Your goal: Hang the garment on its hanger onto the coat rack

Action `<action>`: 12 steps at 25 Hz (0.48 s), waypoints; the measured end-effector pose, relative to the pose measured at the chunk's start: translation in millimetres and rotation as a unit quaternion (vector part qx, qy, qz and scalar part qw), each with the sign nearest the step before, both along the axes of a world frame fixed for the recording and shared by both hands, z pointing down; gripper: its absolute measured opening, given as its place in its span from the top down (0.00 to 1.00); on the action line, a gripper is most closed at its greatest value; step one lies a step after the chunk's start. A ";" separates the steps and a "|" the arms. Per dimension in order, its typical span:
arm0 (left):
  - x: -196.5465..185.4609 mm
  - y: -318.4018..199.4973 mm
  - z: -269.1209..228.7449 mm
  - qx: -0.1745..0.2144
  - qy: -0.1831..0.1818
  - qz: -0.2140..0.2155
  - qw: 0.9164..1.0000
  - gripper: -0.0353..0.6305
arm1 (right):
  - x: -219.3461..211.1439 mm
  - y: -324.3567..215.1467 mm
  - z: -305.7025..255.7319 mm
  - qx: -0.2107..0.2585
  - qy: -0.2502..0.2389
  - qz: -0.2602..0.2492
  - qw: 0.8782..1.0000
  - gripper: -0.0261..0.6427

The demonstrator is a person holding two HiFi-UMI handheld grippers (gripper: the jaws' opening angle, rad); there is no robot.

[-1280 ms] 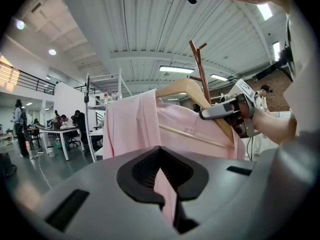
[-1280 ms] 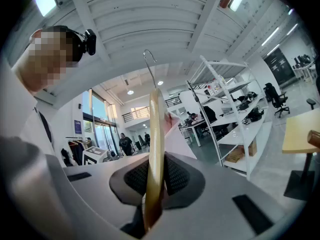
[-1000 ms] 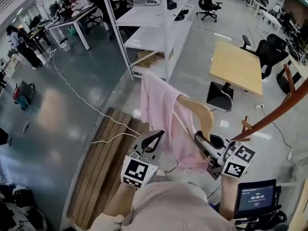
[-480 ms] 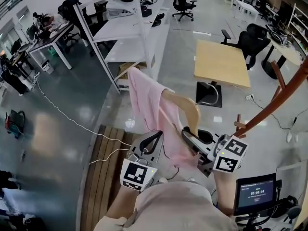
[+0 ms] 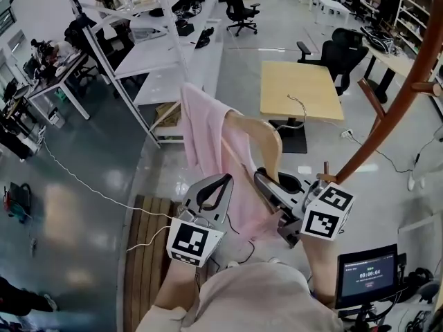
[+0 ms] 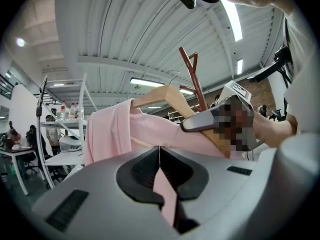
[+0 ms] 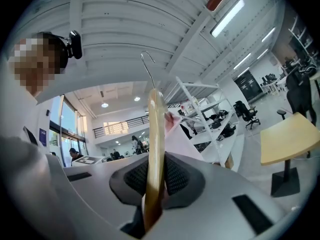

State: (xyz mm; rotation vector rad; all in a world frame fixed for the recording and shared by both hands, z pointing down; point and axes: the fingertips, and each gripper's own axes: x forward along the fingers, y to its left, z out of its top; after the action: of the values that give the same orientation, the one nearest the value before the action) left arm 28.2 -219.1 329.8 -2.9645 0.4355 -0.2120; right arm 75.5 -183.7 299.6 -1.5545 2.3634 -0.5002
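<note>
Garment (image 5: 208, 133) on hanger (image 5: 268, 138), not yet on rack (image 5: 387, 109)
Left gripper (image 5: 220, 183) pinches garment, right gripper (image 5: 265, 183) clamps hanger; tilting could slide garment off

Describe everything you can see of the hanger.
The hanger is pale wood that looks varnished: a broad curved bar with a thin metal hook on top. It is held up in the air, tilted, with the hook free and not yet on the rack. The right claw is shut on one lower end. A pink garment is draped over the far shoulder and hangs below. The near shoulder is bare wood.
</note>
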 end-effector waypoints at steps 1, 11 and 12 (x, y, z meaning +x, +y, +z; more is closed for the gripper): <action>6.5 -0.3 -1.9 0.006 0.001 0.006 1.000 0.94 | 3.9 -1.2 -0.3 0.001 -0.004 0.007 1.000 0.91; 67.3 -0.9 -25.8 0.039 0.010 0.063 0.997 0.94 | 55.6 0.7 -15.5 0.012 -0.029 0.085 0.996 0.91; 73.5 -0.3 -29.5 0.041 0.009 0.067 0.997 0.94 | 61.1 1.2 -19.0 0.013 -0.031 0.093 0.995 0.91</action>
State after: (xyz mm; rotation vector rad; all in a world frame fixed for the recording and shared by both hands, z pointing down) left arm 101.7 -219.4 300.3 -2.9029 0.2402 -0.1490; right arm 136.6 -182.4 280.6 -1.6999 2.1449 -0.4676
